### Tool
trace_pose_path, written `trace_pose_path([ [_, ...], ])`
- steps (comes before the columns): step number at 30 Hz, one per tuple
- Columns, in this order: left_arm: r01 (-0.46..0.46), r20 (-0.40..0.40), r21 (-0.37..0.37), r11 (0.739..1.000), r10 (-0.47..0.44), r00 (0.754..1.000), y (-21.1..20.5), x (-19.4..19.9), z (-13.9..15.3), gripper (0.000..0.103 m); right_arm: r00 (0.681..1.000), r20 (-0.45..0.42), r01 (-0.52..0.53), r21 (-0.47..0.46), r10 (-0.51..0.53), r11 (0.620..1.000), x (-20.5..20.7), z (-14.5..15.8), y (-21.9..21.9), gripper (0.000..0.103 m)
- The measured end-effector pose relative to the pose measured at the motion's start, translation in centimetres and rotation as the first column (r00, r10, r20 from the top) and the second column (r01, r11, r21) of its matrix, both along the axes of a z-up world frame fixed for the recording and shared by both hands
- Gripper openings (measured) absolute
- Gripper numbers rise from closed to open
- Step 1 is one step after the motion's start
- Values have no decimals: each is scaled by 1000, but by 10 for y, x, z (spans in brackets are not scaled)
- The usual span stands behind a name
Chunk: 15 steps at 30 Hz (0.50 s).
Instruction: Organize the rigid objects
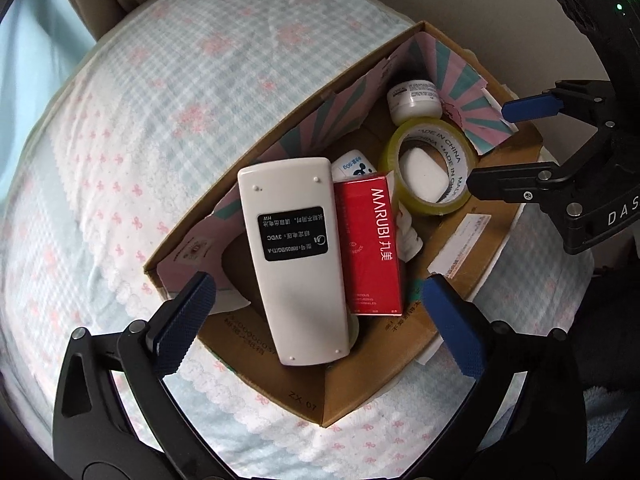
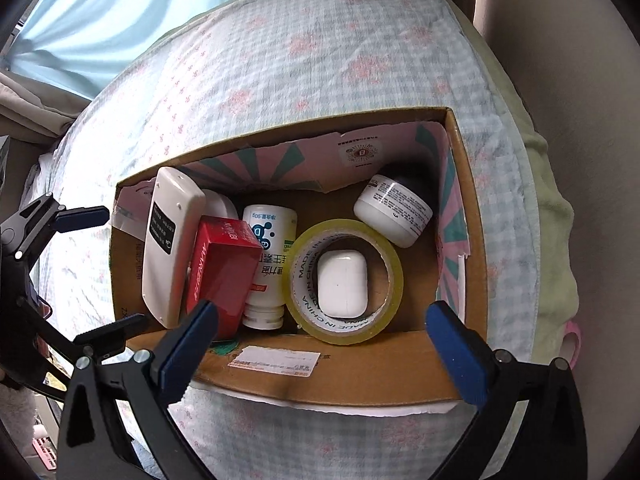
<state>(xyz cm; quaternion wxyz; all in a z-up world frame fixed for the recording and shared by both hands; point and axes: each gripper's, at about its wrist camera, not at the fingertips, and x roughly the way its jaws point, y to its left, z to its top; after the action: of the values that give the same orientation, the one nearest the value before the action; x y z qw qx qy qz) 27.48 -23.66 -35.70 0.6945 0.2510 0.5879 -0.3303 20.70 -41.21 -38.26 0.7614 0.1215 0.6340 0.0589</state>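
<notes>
A cardboard box (image 1: 380, 376) (image 2: 360, 376) stands on a bed and holds several items. A white remote (image 1: 296, 256) (image 2: 168, 248) lies face down, leaning over the box's near corner. Beside it are a red MARUBI carton (image 1: 376, 248) (image 2: 220, 268) and a white bottle (image 2: 270, 264). A tape roll (image 1: 430, 164) (image 2: 380, 320) rings a white earbud case (image 2: 342, 284). A white jar (image 1: 414, 100) (image 2: 394, 210) sits in the far corner. My left gripper (image 1: 318, 284) hangs open above the remote, pads clear of it. My right gripper (image 2: 322, 308) stands open over the tape roll, holding nothing.
The box rests on a blue-and-white checked blanket (image 1: 160, 120) (image 2: 320, 60) with pink flowers. A pink and green paper liner (image 1: 460, 64) (image 2: 280, 156) lines the box walls. A beige cushion (image 2: 580, 80) borders the bed. Each gripper shows at the other view's edge.
</notes>
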Motion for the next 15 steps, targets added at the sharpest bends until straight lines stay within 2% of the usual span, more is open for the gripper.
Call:
trace_pose_path([
  [15, 35, 40, -11, 999, -35, 999, 14, -20, 25, 103, 1000, 18, 9, -46, -8, 999, -11, 24, 11, 103],
])
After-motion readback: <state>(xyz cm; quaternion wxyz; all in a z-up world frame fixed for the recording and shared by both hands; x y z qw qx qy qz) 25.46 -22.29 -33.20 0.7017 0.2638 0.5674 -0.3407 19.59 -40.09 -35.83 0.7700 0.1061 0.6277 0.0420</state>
